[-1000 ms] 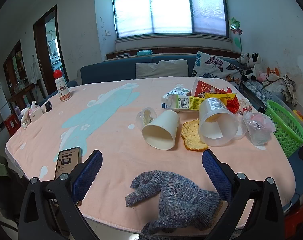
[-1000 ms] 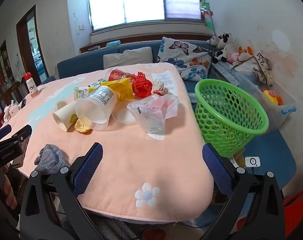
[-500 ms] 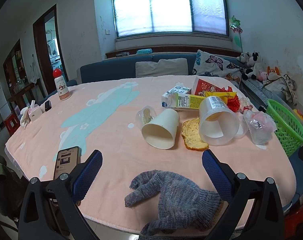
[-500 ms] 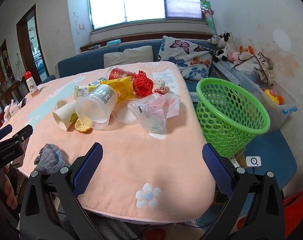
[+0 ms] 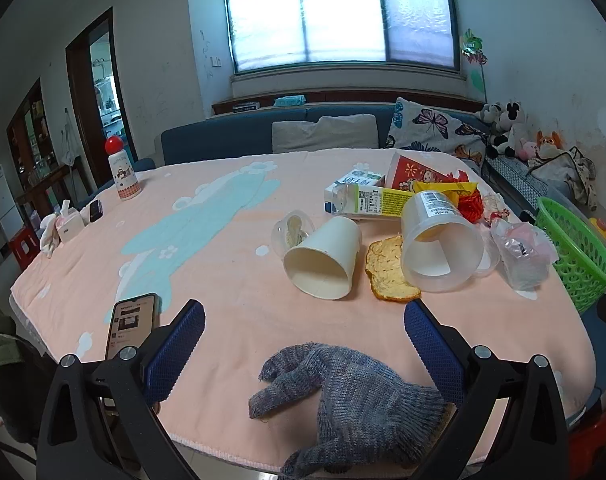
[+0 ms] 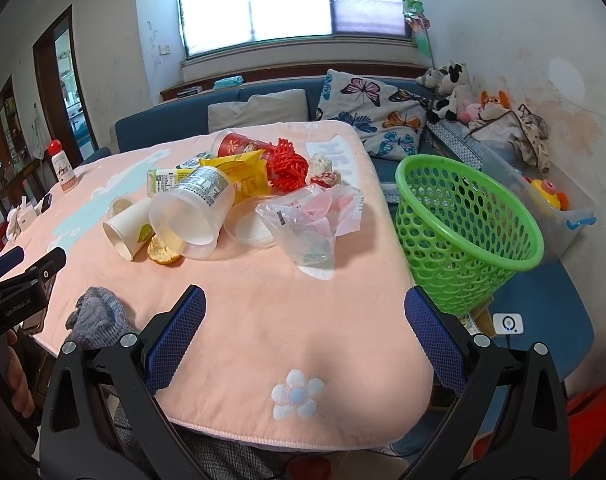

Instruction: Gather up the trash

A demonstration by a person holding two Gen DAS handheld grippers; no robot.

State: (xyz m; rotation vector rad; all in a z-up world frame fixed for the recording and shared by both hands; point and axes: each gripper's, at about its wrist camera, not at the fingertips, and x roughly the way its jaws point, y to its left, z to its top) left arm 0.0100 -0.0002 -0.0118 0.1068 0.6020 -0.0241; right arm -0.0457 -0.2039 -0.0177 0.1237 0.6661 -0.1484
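Trash sits in one heap toward the far right of the counter [image 5: 223,280]: a white paper cup [image 5: 323,258] on its side, a clear plastic tub [image 5: 441,246] tipped beside it with a piece of bread [image 5: 389,270] between them, a green-labelled bottle [image 5: 367,200] and a red snack box [image 5: 417,172] behind, and a crumpled clear bag [image 6: 307,224] nearest the edge. Just off that edge stands the green basket [image 6: 467,224], empty as far as its mesh shows.

Compared with a second ago, almost nothing has shifted: the heap lies as it did, and both views have only drifted slightly, so no item has been picked yet. The task looks to be at its very start.

Nearer in, a grey knitted glove [image 5: 355,392] lies between the spread fingers of the left gripper [image 5: 303,344], untouched, with a phone [image 5: 133,324] at the counter's left edge. The left gripper is released and holds nothing. The right gripper [image 6: 305,336] is likewise spread wide and empty, hovering over bare cloth, short of the bag, which seems the nearest first pick for it.
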